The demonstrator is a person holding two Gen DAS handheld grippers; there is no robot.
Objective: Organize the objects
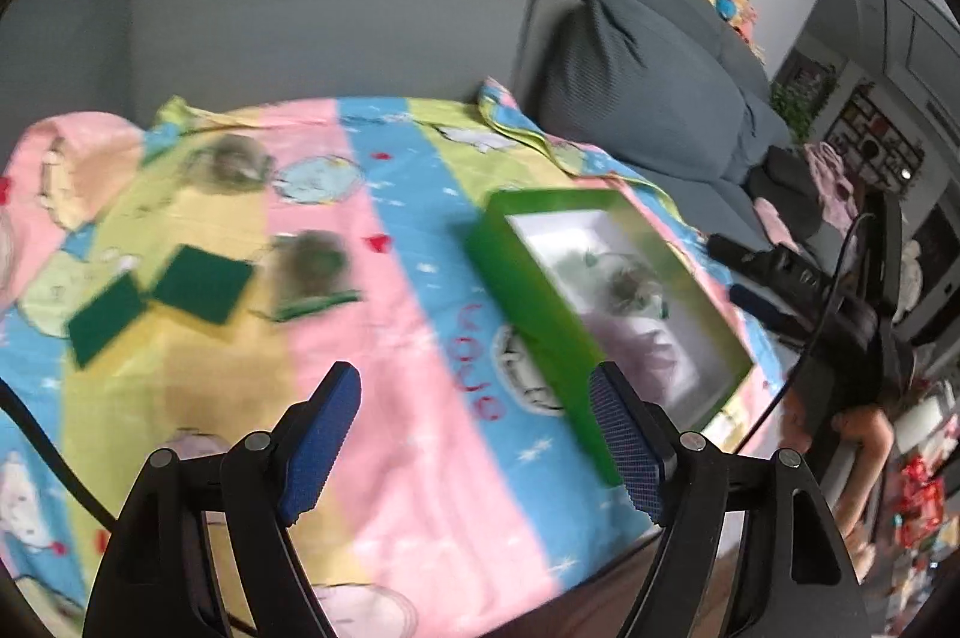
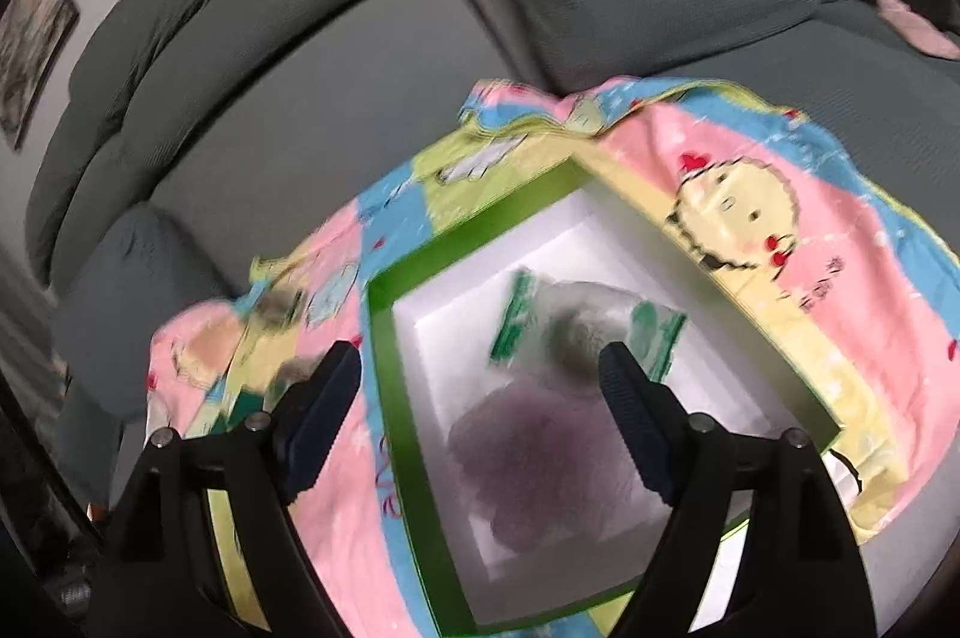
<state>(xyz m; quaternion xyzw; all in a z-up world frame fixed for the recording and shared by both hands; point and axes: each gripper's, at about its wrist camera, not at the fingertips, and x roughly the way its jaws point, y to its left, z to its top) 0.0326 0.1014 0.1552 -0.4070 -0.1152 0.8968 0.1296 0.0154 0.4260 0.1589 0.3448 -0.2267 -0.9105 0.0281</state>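
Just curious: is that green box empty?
No. The green box holds a packaged scrubber and a purplish item.

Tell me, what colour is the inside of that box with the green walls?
White inside the open green-walled cardboard box; the right wrist view shows it best.

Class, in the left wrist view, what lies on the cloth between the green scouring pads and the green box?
A bagged grey scrubber lies between the flat green scouring pads and the open green cardboard box, on the pastel cartoon cloth.

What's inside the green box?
The green box holds a bagged scouring pad and a blurred purplish lump on its white lining. Anything beneath them is hidden; blur prevents identifying the lump.
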